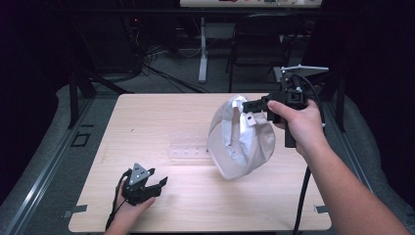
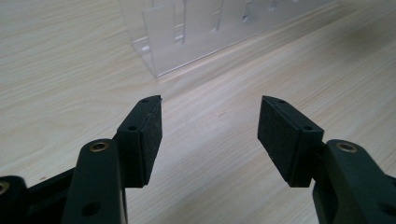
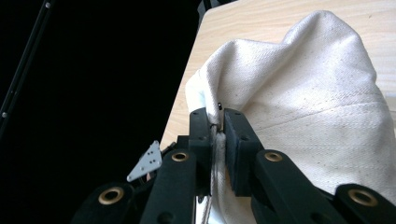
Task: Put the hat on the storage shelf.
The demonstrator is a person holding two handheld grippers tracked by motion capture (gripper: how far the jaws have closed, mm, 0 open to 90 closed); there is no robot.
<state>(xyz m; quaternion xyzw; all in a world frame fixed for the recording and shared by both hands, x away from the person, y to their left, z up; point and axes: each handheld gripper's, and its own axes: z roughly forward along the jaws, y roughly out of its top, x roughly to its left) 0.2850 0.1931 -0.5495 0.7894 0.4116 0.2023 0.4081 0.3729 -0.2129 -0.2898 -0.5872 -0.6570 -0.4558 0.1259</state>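
Right gripper clamped on white cloth cap lifted off table, left gripper spread wide, clear rack ahead.

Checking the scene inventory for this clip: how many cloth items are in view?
1. A single white cloth cap hangs above the right half of the table, pinched at its edge by the right gripper. Nothing else fabric shows, though the cap could hide something small behind it.
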